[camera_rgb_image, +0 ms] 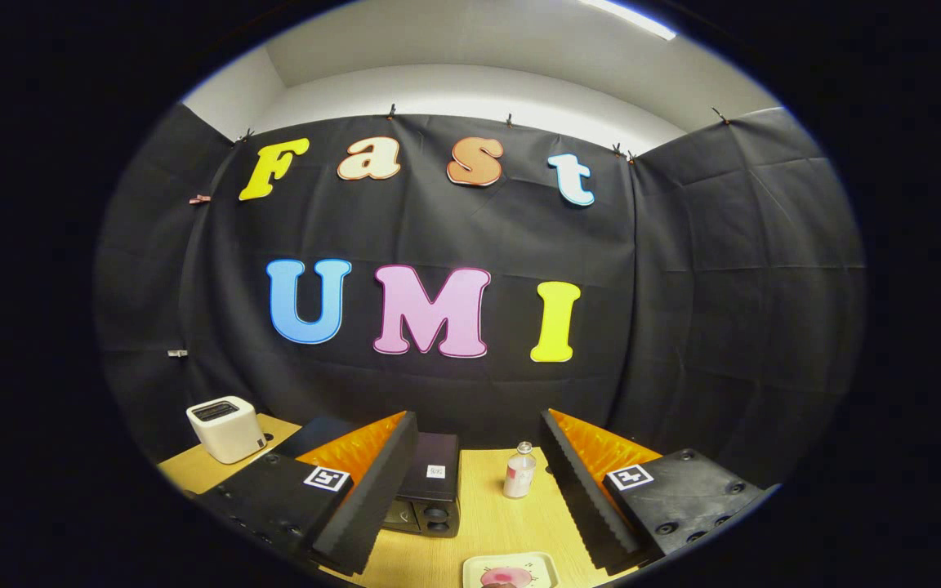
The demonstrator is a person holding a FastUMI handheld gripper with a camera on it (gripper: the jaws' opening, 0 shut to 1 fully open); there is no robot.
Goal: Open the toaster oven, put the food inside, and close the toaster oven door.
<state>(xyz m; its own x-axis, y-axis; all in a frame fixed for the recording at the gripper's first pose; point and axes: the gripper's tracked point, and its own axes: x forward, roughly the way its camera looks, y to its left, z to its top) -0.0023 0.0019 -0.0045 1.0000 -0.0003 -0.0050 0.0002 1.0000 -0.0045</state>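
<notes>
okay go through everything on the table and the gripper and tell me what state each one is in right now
gripper: open, fingers spread wide, holding nothing.
toaster oven: black, standing between the fingers, left of centre; door looks closed.
small bottle: upright, capped, on the table.
tray: flat, pink food on it.
white box: upright, beyond the left finger.

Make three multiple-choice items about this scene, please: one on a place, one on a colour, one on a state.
1. Where does the small bottle stand?
A. On the table between the fingers, right of the toaster oven
B. On top of the white box
C. On the tray

2. What colour is the box-shaped appliance at the table's far left?
A. Red
B. White
C. Green

3. How is the gripper?
A. Shut on the bottle
B. Shut on the tray
C. Open, holding nothing

Answers: 1 A, it stands on bare wood beside the oven. 2 B, its shell is white. 3 C, the fingers stand wide apart.
</notes>
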